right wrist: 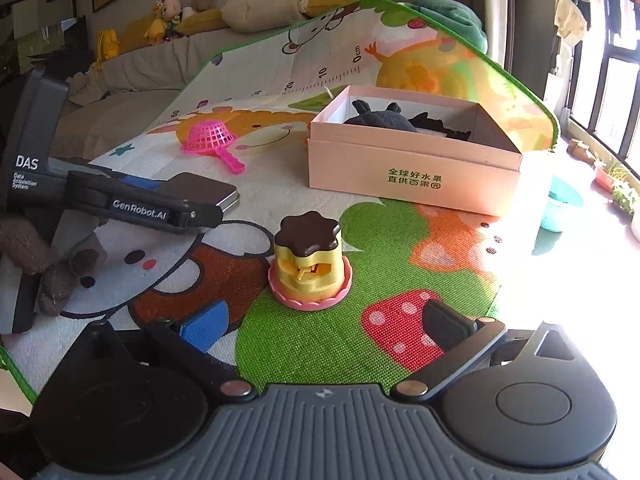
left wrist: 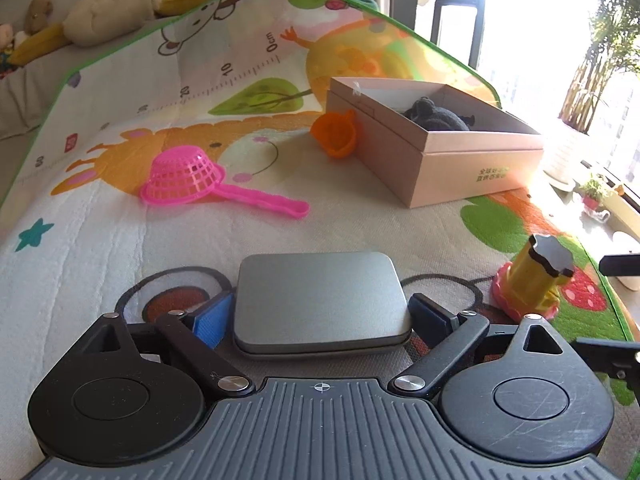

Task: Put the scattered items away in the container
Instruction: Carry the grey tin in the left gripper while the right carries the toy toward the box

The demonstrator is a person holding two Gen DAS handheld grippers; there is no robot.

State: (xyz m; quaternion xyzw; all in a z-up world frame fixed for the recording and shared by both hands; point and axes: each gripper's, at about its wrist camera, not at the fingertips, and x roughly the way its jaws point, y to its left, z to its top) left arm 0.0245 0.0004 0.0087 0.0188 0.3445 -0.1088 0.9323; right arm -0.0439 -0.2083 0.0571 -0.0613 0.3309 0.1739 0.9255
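Pink strainer [left wrist: 188, 182] lies far left on the play mat [left wrist: 120, 248], loose. Left gripper [left wrist: 320, 320] straddles the flat grey tin [left wrist: 320, 300]; fingers [left wrist: 214, 322] stand wide, either side of it, pads close to its edges, grip not clearly made. Orange cup [left wrist: 336, 134] leans against the pink box [left wrist: 460, 164]. Box holds only a dark plush toy [left wrist: 434, 118]. Pudding toy [right wrist: 308, 264] sits before the right gripper [right wrist: 324, 328], fingers spread, empty. Four items left.

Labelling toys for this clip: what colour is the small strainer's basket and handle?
Bright pink throughout, strainer; clearest in the left wrist view.
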